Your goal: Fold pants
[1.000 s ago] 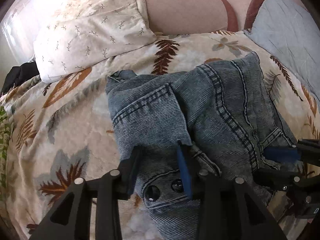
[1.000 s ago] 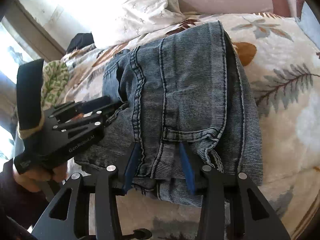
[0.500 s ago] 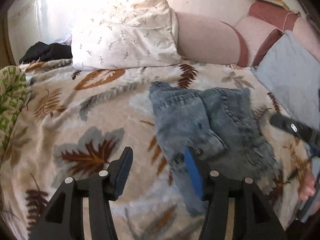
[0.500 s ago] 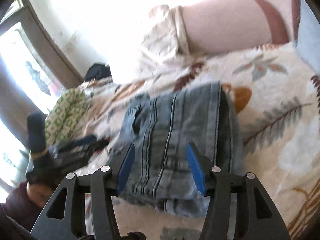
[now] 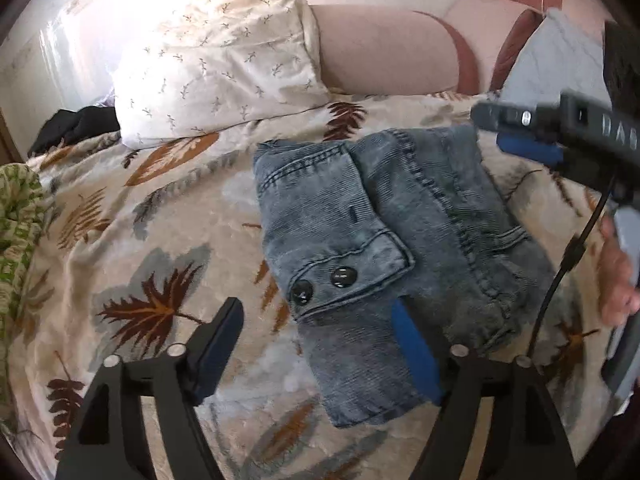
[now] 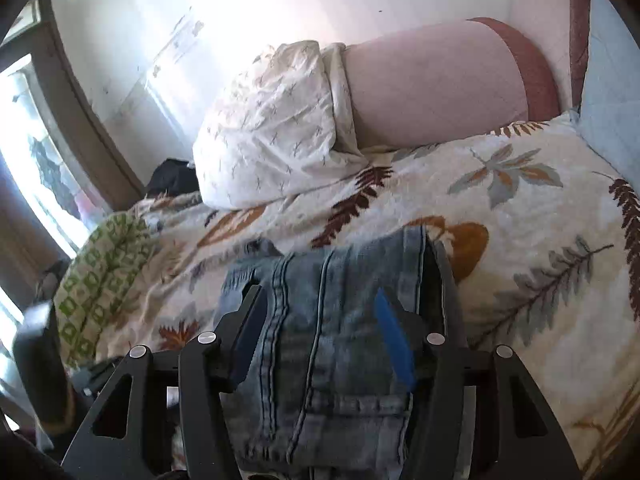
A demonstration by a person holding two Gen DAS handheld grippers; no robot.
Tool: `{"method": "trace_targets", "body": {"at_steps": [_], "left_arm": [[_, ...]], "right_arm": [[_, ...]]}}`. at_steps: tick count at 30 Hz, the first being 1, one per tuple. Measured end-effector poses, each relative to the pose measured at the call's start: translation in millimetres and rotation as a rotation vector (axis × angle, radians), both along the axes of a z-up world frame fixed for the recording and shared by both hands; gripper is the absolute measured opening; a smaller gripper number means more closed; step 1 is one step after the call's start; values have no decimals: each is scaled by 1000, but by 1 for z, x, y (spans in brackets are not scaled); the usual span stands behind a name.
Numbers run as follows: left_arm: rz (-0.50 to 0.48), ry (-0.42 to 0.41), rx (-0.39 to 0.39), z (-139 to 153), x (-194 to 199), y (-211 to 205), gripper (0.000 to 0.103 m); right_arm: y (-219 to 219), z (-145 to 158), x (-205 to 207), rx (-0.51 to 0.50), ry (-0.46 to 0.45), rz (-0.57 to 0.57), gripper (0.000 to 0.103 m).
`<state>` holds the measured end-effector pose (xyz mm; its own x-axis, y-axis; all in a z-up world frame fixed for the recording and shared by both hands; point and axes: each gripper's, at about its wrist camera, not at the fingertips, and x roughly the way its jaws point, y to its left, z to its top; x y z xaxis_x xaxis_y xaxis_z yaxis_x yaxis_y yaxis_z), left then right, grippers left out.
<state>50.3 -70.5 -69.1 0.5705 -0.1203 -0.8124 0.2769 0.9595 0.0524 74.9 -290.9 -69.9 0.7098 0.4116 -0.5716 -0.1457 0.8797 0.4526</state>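
The denim pants (image 5: 384,240) are seen folded into a compact bundle lying on the leaf-print bedspread (image 5: 132,248), which is taken as landmark — the bundle sits on its middle, nearer the foot side than the white pillow (image 5: 216,68) resting at the head end of the bedspread. A waistband flap with two dark buttons (image 5: 322,284) is turned up on top of the bundle, at its near-left part. The left gripper (image 5: 316,344) is held above the near edge of the bedspread with its jaws spread wide and nothing between them; its blue-padded finger is seen over the near corner of the pants, contact cannot be told, while the other finger hangs over bare bedspread just beside the bundle. In the right wrist view the right gripper (image 6: 320,336) is also spread wide and gripping nothing — the pants (image 6: 340,340) are seen between and under its fingers, whether touched cannot be told. The right gripper (image 5: 560,136) is seen in the left view above the far-right corner of the bundle, held by a hand (image 5: 618,272) over the right edge of the bedspread. A pink bolster (image 6: 436,92) lies along the head of the bedspread just beside the pillow, a green patterned cloth (image 6: 104,272) is bunched at the left edge of the bedspread, a dark garment (image 5: 76,128) lies at its far-left corner, and a pale blue cushion (image 5: 560,60) sits at its far-right corner
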Motion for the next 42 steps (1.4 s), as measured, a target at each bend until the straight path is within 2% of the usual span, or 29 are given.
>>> {"method": "trace_targets", "body": {"at_steps": [4, 9, 16, 18, 19, 20, 25, 28, 34, 38, 42], "left_arm": [[16, 8, 13, -7, 2, 1, 85], [23, -22, 45, -8, 1, -1, 91], [12, -54, 70, -9, 0, -2, 95], [8, -69, 78, -10, -1, -2, 96], [5, -73, 79, -10, -1, -2, 96], [2, -74, 78, -10, 0, -2, 97], [-13, -80, 64, -11, 1, 1, 99], [-15, -76, 46, -12, 3, 4, 101], [-29, -77, 20, -15, 6, 8, 103], [-35, -63, -4, -18, 8, 10, 103], [-27, -2, -53, -24, 14, 14, 103]], "right_arm": [[-4, -2, 11, 47, 6, -5, 56], [-1, -8, 23, 71, 19, 9, 56], [12, -25, 33, 18, 81, 18, 56], [12, -32, 35, 23, 98, 8, 61], [10, -35, 37, 26, 111, -3, 69], [9, -38, 38, 29, 123, -16, 72], [2, -54, 44, 31, 187, -68, 75], [-1, -62, 47, 55, 208, -70, 77], [1, -69, 52, 39, 243, -72, 80], [7, -69, 52, -16, 254, -74, 80], [17, -71, 52, -97, 266, -77, 80]]}}
